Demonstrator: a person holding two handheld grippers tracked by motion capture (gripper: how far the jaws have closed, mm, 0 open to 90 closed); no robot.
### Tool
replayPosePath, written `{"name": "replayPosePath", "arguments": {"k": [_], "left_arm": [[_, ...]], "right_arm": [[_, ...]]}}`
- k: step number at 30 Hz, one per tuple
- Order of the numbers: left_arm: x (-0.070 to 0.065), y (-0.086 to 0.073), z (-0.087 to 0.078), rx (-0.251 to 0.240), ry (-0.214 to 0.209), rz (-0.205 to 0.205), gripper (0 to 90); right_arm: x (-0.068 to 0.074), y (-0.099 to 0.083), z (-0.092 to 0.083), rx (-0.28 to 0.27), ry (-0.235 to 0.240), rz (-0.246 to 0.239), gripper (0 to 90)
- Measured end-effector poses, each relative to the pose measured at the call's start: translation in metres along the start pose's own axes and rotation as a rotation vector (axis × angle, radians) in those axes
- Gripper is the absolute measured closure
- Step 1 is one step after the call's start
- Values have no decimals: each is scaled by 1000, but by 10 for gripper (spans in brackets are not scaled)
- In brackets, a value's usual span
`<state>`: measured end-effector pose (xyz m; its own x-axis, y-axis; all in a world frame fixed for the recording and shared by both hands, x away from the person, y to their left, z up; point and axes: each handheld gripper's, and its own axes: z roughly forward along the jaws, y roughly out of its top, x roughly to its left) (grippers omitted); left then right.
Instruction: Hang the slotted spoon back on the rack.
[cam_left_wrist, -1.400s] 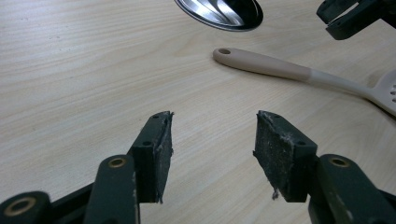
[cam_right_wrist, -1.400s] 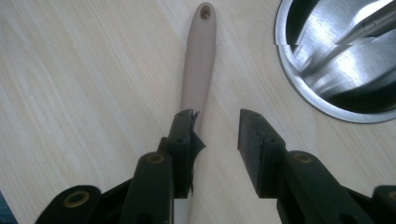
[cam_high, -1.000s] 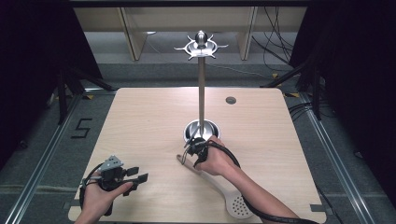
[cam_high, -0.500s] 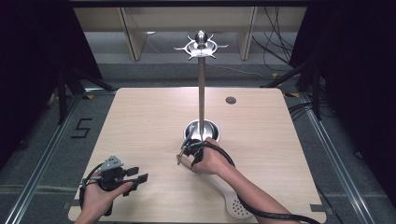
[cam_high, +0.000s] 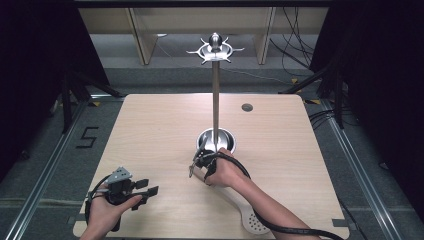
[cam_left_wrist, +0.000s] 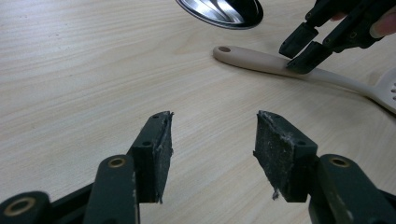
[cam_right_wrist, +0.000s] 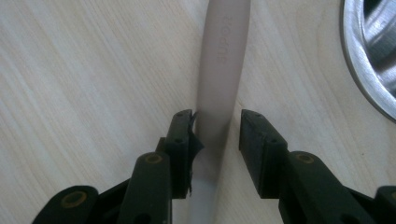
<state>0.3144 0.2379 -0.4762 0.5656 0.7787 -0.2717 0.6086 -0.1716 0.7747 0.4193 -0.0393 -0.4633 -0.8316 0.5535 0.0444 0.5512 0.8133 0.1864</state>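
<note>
Beige spatula is lying flat on the table beside the steel stand base — right gripper is straddling its handle, half open, gripping nothing (left gripper is idling open) — an off-centre squeeze is risking a slip.

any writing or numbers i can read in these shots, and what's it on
"5": black numeral on the grey floor left of the table.
Embossed lettering on the beige spatula handle, between the right tongs: too faint and blurred to read.
No other text.
</note>
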Motion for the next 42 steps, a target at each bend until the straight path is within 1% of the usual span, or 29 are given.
{"name": "replayPosePath", "arguments": {"k": [3,4,8,9,10,11,14,16,17,19,20,21,22,23,24,25,26,28,29,30,32,33,34,37,38,39,40,41,42], "left_arm": [[0,0,0,-1,2,-4,452],[0,0,0,-2,1,4,452],[0,0,0,-1,1,4,452],[0,0,0,-1,1,1,452],[0,0,0,0,0,4,452],[0,0,0,-1,2,-4,452],[0,0,0,0,-2,3,452],[0,0,0,0,-1,-1,452],[0,0,0,0,-1,-2,451],[0,0,0,1,-2,2,452],[0,0,0,1,-1,3,451],[0,0,0,2,-1,-1,452],[0,0,0,2,-1,0,451],[0,0,0,1,-2,3,452],[0,0,0,2,-1,2,452],[0,0,0,2,0,2,451],[0,0,0,1,4,-3,451],[0,0,0,0,4,-2,452],[0,0,0,0,5,-3,452],[0,0,0,-1,4,-3,452],[0,0,0,1,0,-3,452],[0,0,0,-2,3,-7,452],[0,0,0,0,2,-8,452],[0,0,0,-2,7,-6,452],[0,0,0,0,6,-3,452],[0,0,0,0,3,-3,452],[0,0,0,1,2,-3,452],[0,0,0,-2,3,-3,451],[0,0,0,0,3,-4,451]], "right_arm": [[0,-2,-2,19,1,17,661],[0,-3,-2,28,0,-1,666],[0,-5,-3,45,3,-2,667],[1,-6,-2,55,5,28,671],[1,-6,-2,55,5,28,671],[1,-6,-1,63,14,35,680],[0,-6,3,66,14,7,692],[0,-7,4,70,21,7,701],[0,-7,5,72,9,-6,707],[0,-7,5,70,9,-5,710],[0,-7,5,69,9,1,713],[0,-7,5,70,24,9,716],[1,-8,4,71,12,22,719],[0,-9,5,57,37,31,729],[-1,-10,6,51,33,28,731],[1,-10,4,62,29,47,731],[1,-10,4,62,29,47,731],[2,-11,1,53,20,56,732],[0,-13,0,35,13,26,732],[0,-14,-1,12,32,39,732],[-1,-16,-8,-6,21,37,733],[-1,-18,-11,-29,20,46,733],[-2,-19,-15,-38,20,51,733],[-6,-25,-27,-82,19,40,733],[-6,-27,-30,-105,4,50,734],[-6,-29,-34,-101,-8,54,734],[-6,-31,-38,-121,11,62,734],[-5,-36,-45,-155,12,76,734],[-5,-36,-45,-155,12,76,734]]}}
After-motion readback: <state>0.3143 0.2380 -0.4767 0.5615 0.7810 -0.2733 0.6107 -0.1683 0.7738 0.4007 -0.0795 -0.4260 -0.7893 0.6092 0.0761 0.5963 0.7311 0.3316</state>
